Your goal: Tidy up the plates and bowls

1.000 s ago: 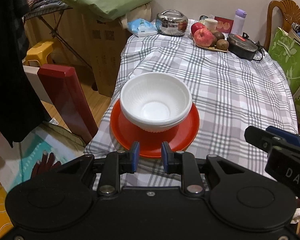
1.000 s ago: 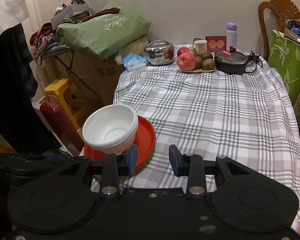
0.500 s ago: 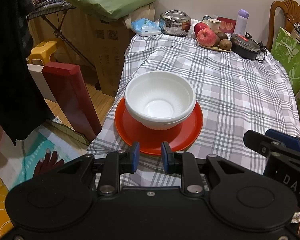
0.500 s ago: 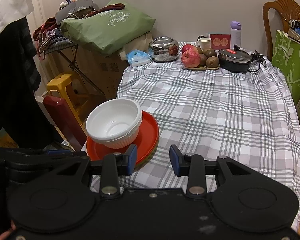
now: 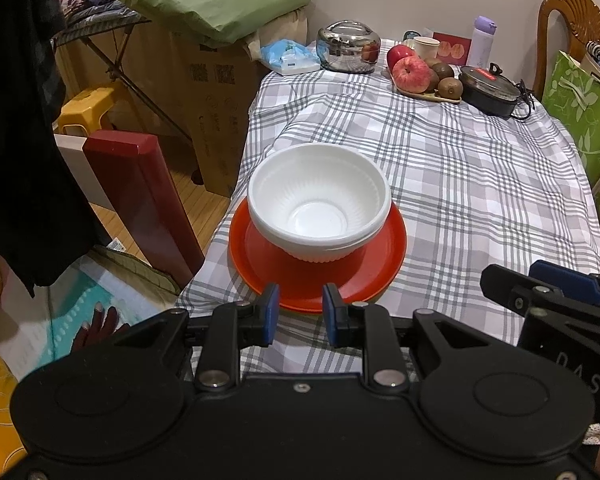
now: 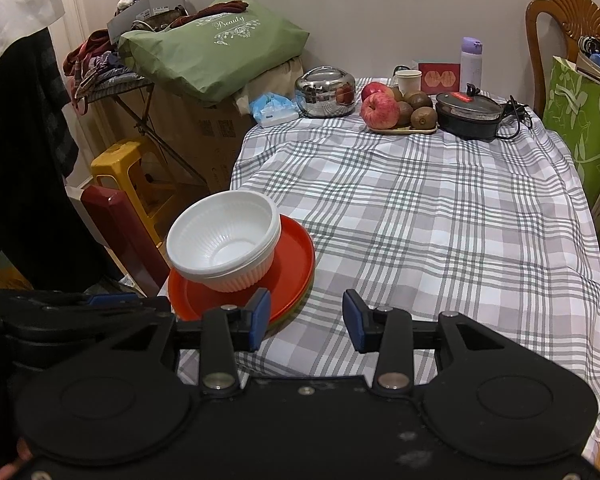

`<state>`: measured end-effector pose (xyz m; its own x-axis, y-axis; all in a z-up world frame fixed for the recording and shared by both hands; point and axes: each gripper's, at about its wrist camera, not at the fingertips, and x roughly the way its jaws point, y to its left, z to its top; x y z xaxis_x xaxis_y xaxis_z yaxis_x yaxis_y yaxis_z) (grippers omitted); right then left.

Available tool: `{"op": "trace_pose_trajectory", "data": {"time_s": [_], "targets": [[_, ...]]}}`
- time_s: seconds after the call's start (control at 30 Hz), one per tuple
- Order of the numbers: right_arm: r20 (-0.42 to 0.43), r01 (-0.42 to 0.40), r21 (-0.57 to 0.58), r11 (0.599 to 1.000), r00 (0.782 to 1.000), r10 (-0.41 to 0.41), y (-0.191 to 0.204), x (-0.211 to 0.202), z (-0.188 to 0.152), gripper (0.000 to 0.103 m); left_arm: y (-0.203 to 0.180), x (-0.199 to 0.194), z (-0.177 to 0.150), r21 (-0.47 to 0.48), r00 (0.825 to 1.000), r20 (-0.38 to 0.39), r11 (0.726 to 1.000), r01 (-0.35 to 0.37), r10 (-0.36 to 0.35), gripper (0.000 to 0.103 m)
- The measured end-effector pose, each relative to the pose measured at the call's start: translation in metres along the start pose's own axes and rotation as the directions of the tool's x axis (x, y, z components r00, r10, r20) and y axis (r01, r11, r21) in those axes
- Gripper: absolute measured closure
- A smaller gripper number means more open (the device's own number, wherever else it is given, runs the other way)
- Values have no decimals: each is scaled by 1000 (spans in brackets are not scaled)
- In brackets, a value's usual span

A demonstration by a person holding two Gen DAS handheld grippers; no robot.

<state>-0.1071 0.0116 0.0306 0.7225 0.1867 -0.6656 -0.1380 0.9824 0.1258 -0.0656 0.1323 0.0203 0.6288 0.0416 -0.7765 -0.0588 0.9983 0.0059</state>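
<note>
Grey checked tablecloth (image 6: 440, 220) carries nested white ribbed plastic bowls (image 5: 318, 210) stacked on orange round plates (image 5: 320, 276) at its near left corner, gathered for tidiness. My left gripper (image 5: 297, 310) and right gripper (image 6: 306, 316) hover apart, empty.

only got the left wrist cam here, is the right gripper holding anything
observer: no, the right gripper is open, with only the checked cloth showing between its fingers.
operator: ok and is that orange plate a single plate
observer: seen from the right wrist, the orange plate has a greenish rim of another plate showing under its edge.
</note>
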Motion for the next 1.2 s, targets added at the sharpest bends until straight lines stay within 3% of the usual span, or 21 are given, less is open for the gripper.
{"op": "trace_pose_trajectory", "data": {"time_s": [1.2], "targets": [[-10, -11, -19, 1000, 1000, 10, 0, 4, -4, 59, 2, 4, 1, -10, 1000, -12, 1000, 13, -14, 71]]}}
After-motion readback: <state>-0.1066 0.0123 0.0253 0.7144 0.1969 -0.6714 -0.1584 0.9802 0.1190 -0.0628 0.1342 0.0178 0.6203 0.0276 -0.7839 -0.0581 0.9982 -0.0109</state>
